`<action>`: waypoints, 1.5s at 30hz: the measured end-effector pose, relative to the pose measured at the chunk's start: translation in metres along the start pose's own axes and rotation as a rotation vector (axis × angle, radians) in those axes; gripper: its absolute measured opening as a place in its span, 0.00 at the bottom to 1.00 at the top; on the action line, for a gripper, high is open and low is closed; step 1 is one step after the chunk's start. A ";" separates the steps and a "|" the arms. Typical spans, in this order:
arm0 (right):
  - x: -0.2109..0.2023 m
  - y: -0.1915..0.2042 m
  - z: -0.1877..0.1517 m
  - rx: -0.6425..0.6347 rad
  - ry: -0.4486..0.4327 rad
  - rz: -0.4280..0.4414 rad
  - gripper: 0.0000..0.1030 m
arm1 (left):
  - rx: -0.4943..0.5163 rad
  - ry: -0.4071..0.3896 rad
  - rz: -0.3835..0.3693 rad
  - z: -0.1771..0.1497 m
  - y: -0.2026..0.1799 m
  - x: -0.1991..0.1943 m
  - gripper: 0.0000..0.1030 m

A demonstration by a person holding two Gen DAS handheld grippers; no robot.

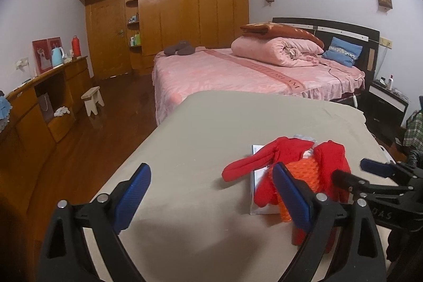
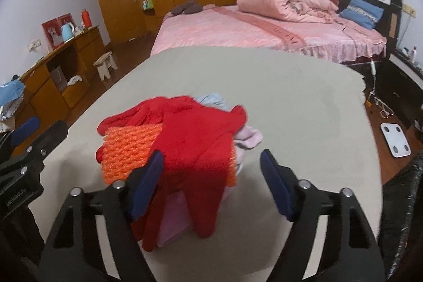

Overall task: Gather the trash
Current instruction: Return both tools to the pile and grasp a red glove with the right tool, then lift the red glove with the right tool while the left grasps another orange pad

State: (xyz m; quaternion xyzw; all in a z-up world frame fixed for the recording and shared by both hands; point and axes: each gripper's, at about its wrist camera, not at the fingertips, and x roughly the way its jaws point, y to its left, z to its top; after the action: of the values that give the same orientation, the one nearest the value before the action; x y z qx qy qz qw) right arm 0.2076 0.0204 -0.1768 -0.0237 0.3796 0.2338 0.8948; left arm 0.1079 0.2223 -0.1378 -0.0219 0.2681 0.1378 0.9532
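A small heap lies on the beige-covered surface (image 2: 290, 102): a red cloth (image 2: 201, 139) draped over orange foam netting (image 2: 127, 149), with pale pink (image 2: 248, 136) and light blue (image 2: 211, 99) pieces behind. My right gripper (image 2: 211, 183) is open, low over the heap's near side, with the red cloth between its fingers; the right pad stands apart from it. In the left wrist view the red cloth (image 1: 264, 157) and orange netting (image 1: 309, 171) rest on a white flat box (image 1: 257, 149). My left gripper (image 1: 214, 186) is open and empty, just left of the heap. The right gripper (image 1: 359, 173) comes in from the right.
Beyond the beige surface stands a pink bed (image 1: 238, 70) with a rolled quilt (image 1: 277, 49). A wooden dresser (image 1: 53, 86) and a small stool (image 1: 92, 99) line the left wall. A white scale (image 2: 395, 139) lies on the floor at right, near something black and shiny (image 2: 404, 202).
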 end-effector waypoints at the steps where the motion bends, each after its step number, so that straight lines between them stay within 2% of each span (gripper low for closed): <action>1: 0.002 0.001 0.000 0.001 0.010 0.016 0.56 | -0.001 0.001 -0.001 0.000 0.001 0.001 0.89; 2: 0.003 0.002 0.000 -0.001 0.019 0.031 0.51 | 0.000 0.001 -0.001 0.000 0.001 0.001 0.89; 3: 0.004 0.002 0.000 -0.006 0.024 0.034 0.43 | -0.001 0.002 -0.003 -0.001 0.002 0.001 0.89; 4: 0.004 0.002 -0.001 -0.013 0.028 0.041 0.31 | -0.003 0.004 -0.006 -0.001 0.002 0.002 0.89; 7: 0.000 -0.002 0.000 -0.014 0.034 0.065 0.09 | -0.003 0.005 -0.013 -0.003 -0.001 0.002 0.89; 9: -0.004 -0.005 0.001 -0.021 0.028 0.062 0.04 | -0.003 0.006 -0.020 -0.004 -0.004 0.001 0.89; 13: -0.015 -0.016 0.004 -0.018 0.012 0.038 0.02 | 0.003 0.006 -0.035 -0.005 -0.010 -0.001 0.89; 18: -0.019 -0.017 0.003 -0.027 0.010 0.049 0.02 | 0.003 0.009 -0.042 -0.007 -0.016 -0.004 0.89; 20: -0.019 -0.016 0.002 -0.013 0.011 0.054 0.07 | 0.006 0.007 -0.040 -0.006 -0.016 -0.004 0.89; 21: -0.019 -0.015 0.002 -0.007 0.014 0.057 0.17 | 0.009 0.007 -0.036 -0.006 -0.016 -0.004 0.89; 22: -0.019 -0.013 0.003 -0.004 0.015 0.059 0.34 | 0.009 0.008 -0.032 -0.006 -0.016 -0.004 0.89; 25: -0.021 -0.005 0.002 -0.002 -0.003 0.051 0.56 | 0.002 0.006 -0.020 -0.006 -0.012 -0.004 0.89; 27: -0.021 0.000 0.002 -0.007 -0.010 0.040 0.65 | -0.006 0.001 -0.006 -0.005 -0.008 -0.004 0.89; 29: -0.017 0.006 0.002 -0.017 -0.001 0.041 0.67 | -0.013 0.000 0.003 -0.005 -0.005 -0.003 0.89; 31: -0.012 0.009 0.001 -0.013 0.007 0.037 0.73 | -0.019 0.001 0.012 -0.005 -0.001 -0.002 0.89; 35: 0.002 0.014 -0.002 -0.023 0.039 0.003 0.73 | -0.030 0.006 0.020 -0.005 0.002 -0.001 0.89; 37: 0.007 0.012 -0.003 -0.019 0.055 0.008 0.57 | -0.029 0.006 0.019 -0.005 0.002 -0.001 0.89; 38: 0.007 0.010 -0.003 -0.019 0.061 0.010 0.53 | -0.030 0.006 0.017 -0.006 0.003 -0.001 0.89; 40: 0.005 0.006 -0.003 -0.020 0.061 0.016 0.35 | -0.029 0.006 0.011 -0.006 0.003 -0.001 0.89; 42: -0.001 -0.001 -0.002 -0.005 0.056 0.029 0.24 | -0.027 0.008 0.002 -0.007 0.000 0.000 0.89; 45: -0.015 -0.015 -0.001 0.007 0.034 0.030 0.13 | -0.021 0.010 -0.016 -0.008 -0.004 -0.001 0.89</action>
State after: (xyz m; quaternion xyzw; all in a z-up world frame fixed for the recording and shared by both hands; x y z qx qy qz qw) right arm 0.2040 0.0008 -0.1690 -0.0186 0.3959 0.2455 0.8847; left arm 0.1044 0.2173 -0.1442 -0.0350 0.2710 0.1329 0.9527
